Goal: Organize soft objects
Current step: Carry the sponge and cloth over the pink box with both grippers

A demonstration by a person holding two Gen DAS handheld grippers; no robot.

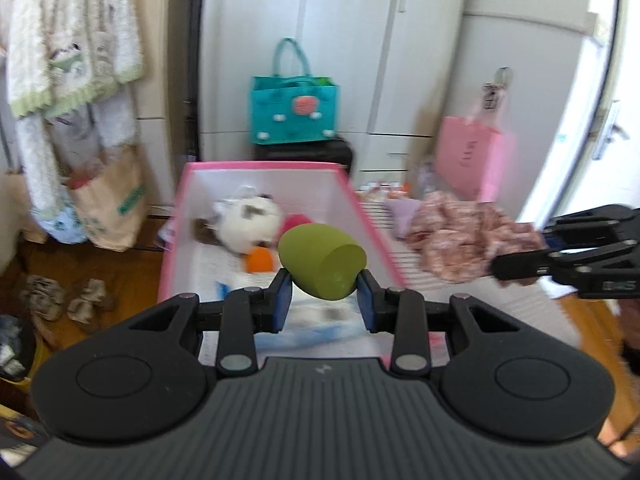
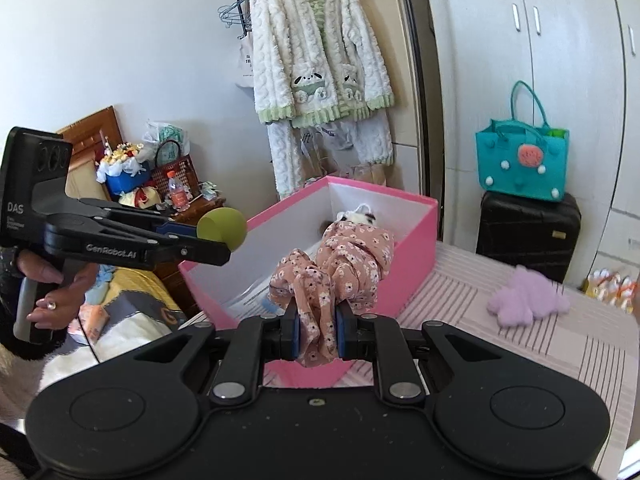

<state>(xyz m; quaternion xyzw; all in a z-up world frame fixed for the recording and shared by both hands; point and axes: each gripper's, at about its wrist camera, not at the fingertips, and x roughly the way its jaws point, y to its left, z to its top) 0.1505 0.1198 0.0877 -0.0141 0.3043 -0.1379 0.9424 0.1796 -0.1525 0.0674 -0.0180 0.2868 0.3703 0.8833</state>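
The left claw [image 1: 325,304] is pinching a green egg-shaped soft toy [image 1: 322,264] between its blue pads, the toy's flat end tilting toward 4 o'clock. In the left wrist view the toy is hovering over the near end of the pink box [image 1: 362,208], whose white inside is holding a white and brown plush animal [image 1: 246,216] at 11 o'clock of the toy, with a pink piece [image 1: 294,222] and an orange piece [image 1: 259,261] just beside it. Some printed paper is lying on the box floor.

The right claw [image 2: 316,334] is pressing its pads together on a pink floral cloth [image 2: 344,264], which is bunching up from the jaws and draping over the near wall of the box, its far end reaching the plush animal inside. From the left wrist view the same cloth is showing at 3 o'clock, crumpled over the box's right edge, with the right claw coming in from the frame's right side.

In the right wrist view a person's hand [image 2: 52,288] is gripping the left claw's handle at 9 o'clock. A lilac fluffy piece [image 2: 524,300] is lying on the striped bed cover [image 2: 580,352] at 3 o'clock, well apart from the box. A teal felt bag [image 2: 520,160] is sitting on a black suitcase [image 2: 528,232] at 1 o'clock, and a white and green fleece set [image 2: 316,60] is hanging at 12 o'clock.
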